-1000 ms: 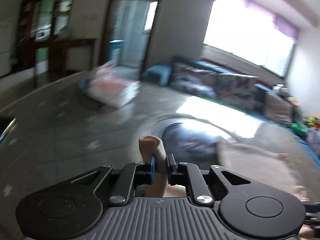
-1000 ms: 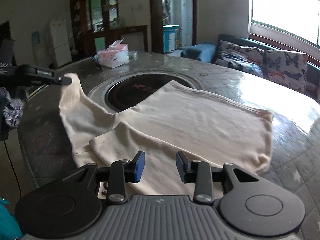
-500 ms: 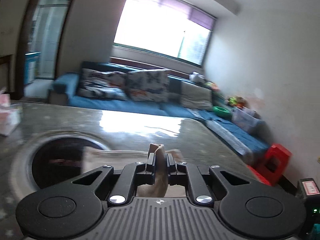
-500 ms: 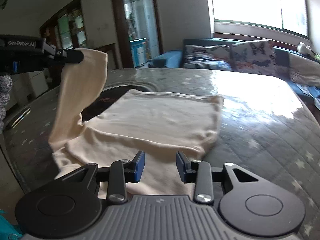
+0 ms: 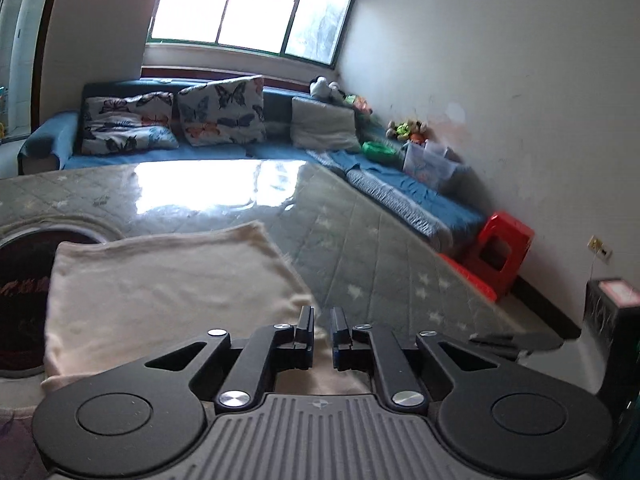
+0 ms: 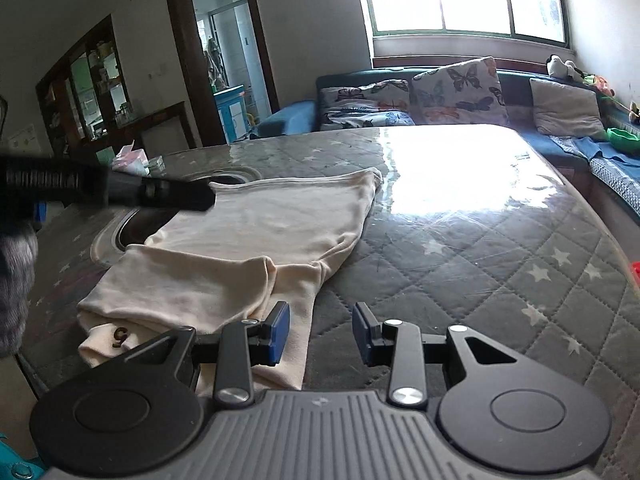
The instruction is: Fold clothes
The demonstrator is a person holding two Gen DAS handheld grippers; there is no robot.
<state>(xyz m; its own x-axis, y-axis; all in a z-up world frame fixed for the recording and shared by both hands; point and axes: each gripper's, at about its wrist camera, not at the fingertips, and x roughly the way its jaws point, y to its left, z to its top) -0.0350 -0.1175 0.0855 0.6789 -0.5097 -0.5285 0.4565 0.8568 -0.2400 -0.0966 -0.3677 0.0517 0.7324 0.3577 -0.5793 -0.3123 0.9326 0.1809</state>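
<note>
The cream garment is lying on the bench, running toward upper centre of the frame, left of your wide right tongs, while your narrowly parted left tongs, gripping nothing visible, are hovering over it.

One marking only can be read: a dark figure, reading as "5" or "9", printed on the cream knitted garment at its near left edge, close to the border of the grey star-patterned quilted table cover, right wrist view. White lettering runs along the black body of the left gripper in the same view; too blurred to read. The dark round inset in the table carries reddish characters, likewise illegible
</note>
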